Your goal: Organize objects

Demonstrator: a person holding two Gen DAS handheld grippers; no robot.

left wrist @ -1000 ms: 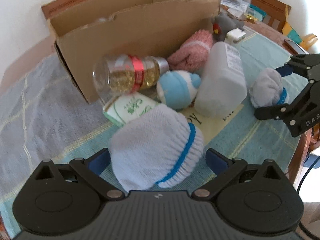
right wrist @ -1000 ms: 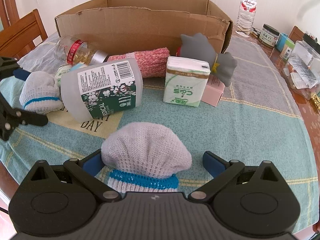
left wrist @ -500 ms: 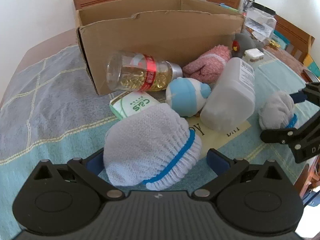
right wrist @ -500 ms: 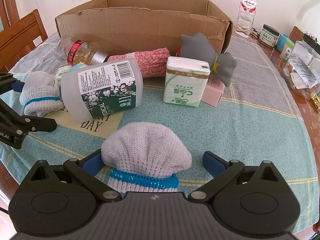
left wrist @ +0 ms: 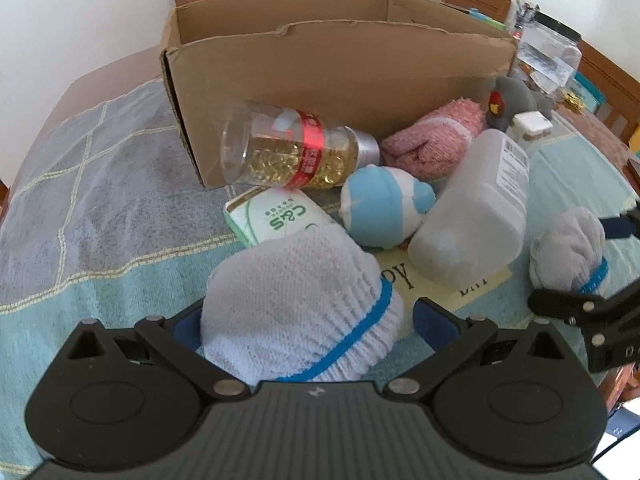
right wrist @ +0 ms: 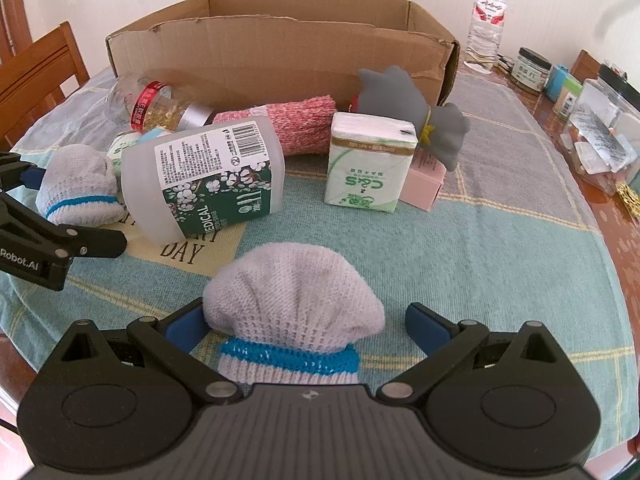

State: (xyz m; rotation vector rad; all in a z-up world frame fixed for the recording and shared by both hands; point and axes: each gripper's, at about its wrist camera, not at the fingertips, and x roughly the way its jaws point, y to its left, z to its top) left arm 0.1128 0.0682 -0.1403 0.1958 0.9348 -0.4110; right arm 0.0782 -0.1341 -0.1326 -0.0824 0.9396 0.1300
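Your left hand-held gripper (left wrist: 306, 318) has a white knit glove with a blue band (left wrist: 296, 308) lying between its spread fingers; the left pad touches the knit, the right pad stands clear, so nothing is clamped. The glove's long axis runs from 10 o'clock to 4 o'clock in the left wrist view, cuff toward 4. Your right hand-held gripper (right wrist: 296, 324) is likewise released around a second glove (right wrist: 292, 312), whose long axis runs 12 to 6, cuff at 6, rounded end toward the cardboard box (right wrist: 280, 52).

Since a second ago your left wrist view has swung, so the box sits more centred at 12 o'clock; the right view is unchanged.

Between you and the box, on the cloth-covered surface (right wrist: 500, 248), lie a capsule bottle (left wrist: 296, 150) on its side, a tissue pack (left wrist: 276, 216), a blue-and-white soft toy (left wrist: 380, 208), a pink knit roll (left wrist: 432, 146), a plastic medical bottle (right wrist: 204, 176), a second tissue pack (right wrist: 368, 168), a pink box (right wrist: 424, 184) and a grey plush (right wrist: 400, 96). They crowd the box's near wall.
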